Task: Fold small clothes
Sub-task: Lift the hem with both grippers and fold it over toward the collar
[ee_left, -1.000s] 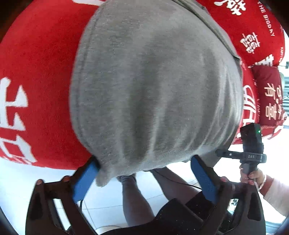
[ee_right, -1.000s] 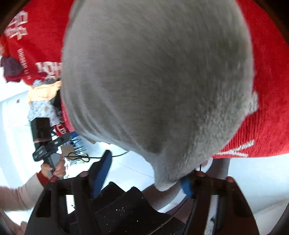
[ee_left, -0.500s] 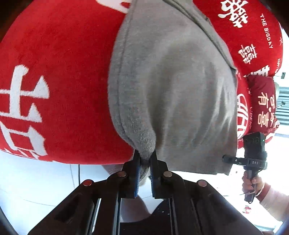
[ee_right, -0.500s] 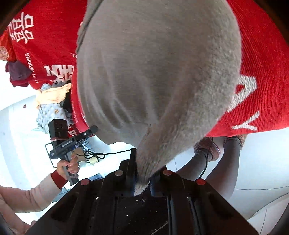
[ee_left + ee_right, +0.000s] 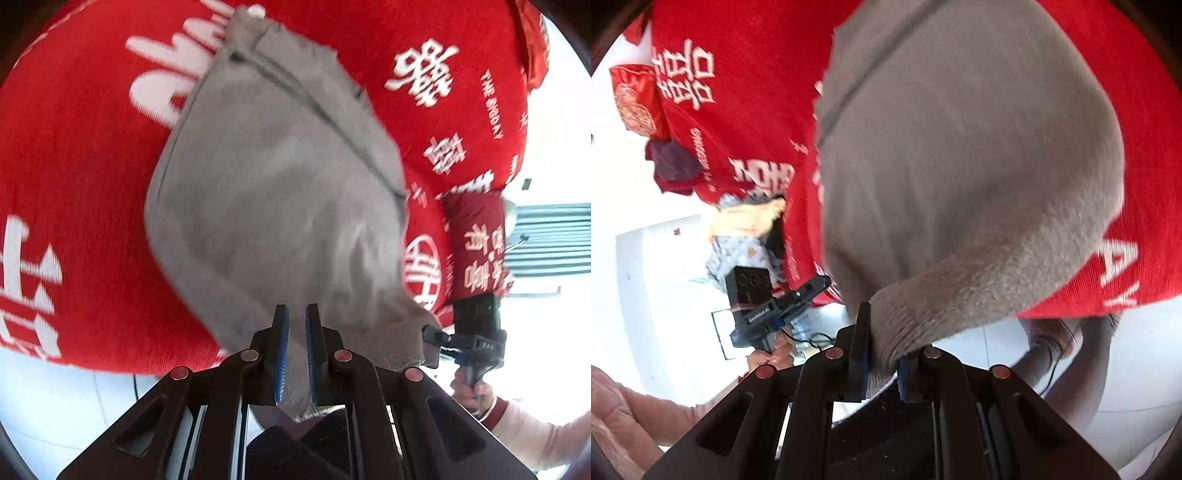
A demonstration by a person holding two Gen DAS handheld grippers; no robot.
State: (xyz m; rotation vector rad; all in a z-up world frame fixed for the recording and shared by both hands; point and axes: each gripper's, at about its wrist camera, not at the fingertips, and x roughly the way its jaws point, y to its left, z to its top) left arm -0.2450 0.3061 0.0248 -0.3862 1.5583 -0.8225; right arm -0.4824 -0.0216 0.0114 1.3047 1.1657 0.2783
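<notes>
1. The left gripper [image 5: 295, 347] is clamped on a near corner of the grey garment [image 5: 280, 206]; grey cloth fills the narrow gap between its blue pads and a little tuft hangs out below them.
2. The right gripper [image 5: 882, 354] is likewise clamped on the garment's other near corner, the cloth bunched into a thick roll between its jaws.
3. The grey garment spreads away from both grippers toward 12 o'clock, lying over a red cloth with white lettering [image 5: 74, 166] that covers the surface; its near edge is raised off the cloth at the two held corners. A seamed band runs across its far end in the left wrist view.
4. In the left wrist view, at 3 o'clock, a dark red cushion with white characters [image 5: 476, 240] sits at the edge of the red cloth, close beside the garment's right side.
5. In the right wrist view, at 9 o'clock, a heap of other clothes [image 5: 746, 229], pale yellow and patterned grey, lies beside the red cloth, with a dark maroon piece [image 5: 672, 166] farther up at 10 o'clock.
6. Nothing lies on top of the grey garment.
7. White floor tiles [image 5: 66, 398] show below the surface's near edge.
</notes>
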